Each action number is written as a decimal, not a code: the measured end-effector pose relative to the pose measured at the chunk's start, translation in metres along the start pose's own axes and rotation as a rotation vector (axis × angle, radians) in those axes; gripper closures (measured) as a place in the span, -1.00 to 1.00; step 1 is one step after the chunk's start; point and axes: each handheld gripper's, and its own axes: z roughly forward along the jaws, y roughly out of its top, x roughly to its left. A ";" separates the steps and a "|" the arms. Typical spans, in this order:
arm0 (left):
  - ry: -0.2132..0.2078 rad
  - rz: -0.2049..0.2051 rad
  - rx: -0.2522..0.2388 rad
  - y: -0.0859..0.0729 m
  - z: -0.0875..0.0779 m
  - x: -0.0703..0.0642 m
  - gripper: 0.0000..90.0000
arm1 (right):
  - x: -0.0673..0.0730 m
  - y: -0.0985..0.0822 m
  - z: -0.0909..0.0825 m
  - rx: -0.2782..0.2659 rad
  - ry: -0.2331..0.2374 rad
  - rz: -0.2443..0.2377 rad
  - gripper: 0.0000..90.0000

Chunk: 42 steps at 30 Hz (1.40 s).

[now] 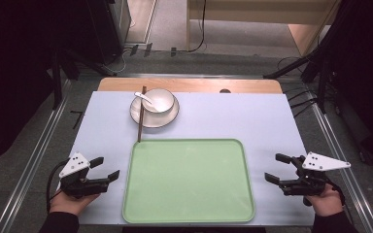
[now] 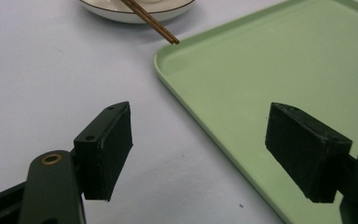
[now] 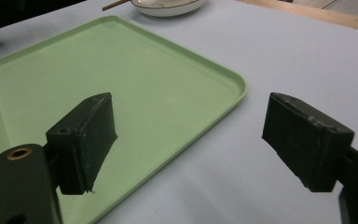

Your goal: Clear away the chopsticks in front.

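A pale green tray (image 1: pixel 189 179) lies empty at the table's near middle. Behind it a white bowl (image 1: pixel 159 100) with a white spoon (image 1: pixel 143 97) in it sits on a white plate (image 1: pixel 148 118). A pair of brown chopsticks (image 1: pixel 141 114) rests across the plate's left rim, tips toward the tray. My left gripper (image 1: pixel 105 168) hovers left of the tray, open, nothing between its pads (image 2: pixel 107 149). My right gripper (image 1: pixel 275 167) is at the tray's right side, open and holding nothing. The tray's corner (image 2: pixel 168 56) and the chopstick tips (image 2: pixel 170 38) lie ahead of the left gripper (image 2: pixel 199 154). The right gripper (image 3: pixel 189 144) straddles the tray's edge (image 3: pixel 233 95).
A light blue mat (image 1: pixel 233 116) covers the table, with a wooden strip (image 1: pixel 189 85) at the far edge. Metal rails (image 1: pixel 39 145) run along both sides. Dark stands and cables (image 1: pixel 315 63) sit on the floor beyond.
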 end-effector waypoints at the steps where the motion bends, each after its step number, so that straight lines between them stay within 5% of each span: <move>1: -0.001 0.002 0.000 0.000 0.000 0.000 -0.48 | 0.000 0.000 0.000 0.001 0.000 -0.001 -0.60; 31: -0.024 -0.017 -0.011 -0.001 0.000 0.004 -0.38 | 0.002 -0.001 0.000 0.011 0.004 -0.007 -0.60; 42: -0.046 -0.070 0.009 -0.001 0.002 0.007 -0.42 | 0.002 -0.002 0.000 0.016 0.007 -0.005 -0.60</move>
